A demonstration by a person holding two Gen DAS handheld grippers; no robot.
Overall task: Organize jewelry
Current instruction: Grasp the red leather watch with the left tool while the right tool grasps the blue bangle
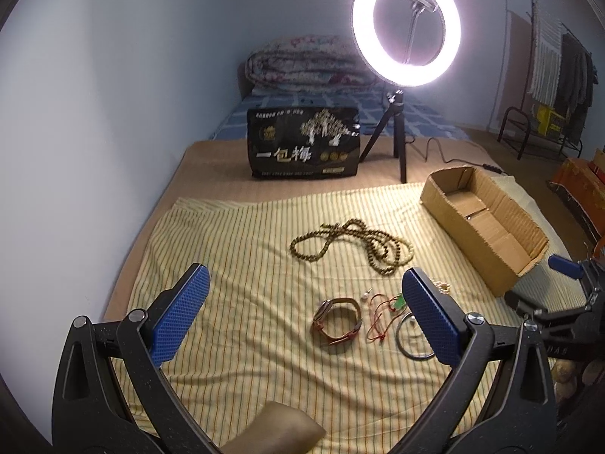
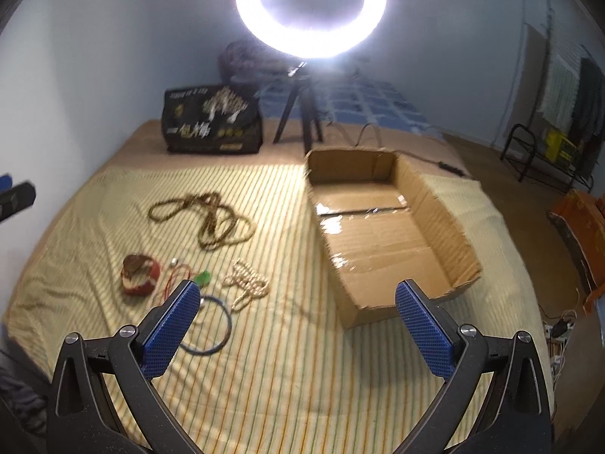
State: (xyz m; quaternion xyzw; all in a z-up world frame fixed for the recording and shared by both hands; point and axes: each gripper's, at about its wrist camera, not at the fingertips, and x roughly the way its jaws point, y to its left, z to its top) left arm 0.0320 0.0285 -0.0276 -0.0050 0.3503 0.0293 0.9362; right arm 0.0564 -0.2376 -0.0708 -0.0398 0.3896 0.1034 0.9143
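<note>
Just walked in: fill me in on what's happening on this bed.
A person holds two blue-padded grippers, left and right, both open and empty, above a yellow striped cloth. On it lie a long brown bead necklace, a red-strapped watch, a pale bead strand and a dark bangle. The open cardboard box holds no jewelry yet.

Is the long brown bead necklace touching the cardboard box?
Apart. The right wrist view shows striped cloth between the long brown bead necklace and the cardboard box.
</note>
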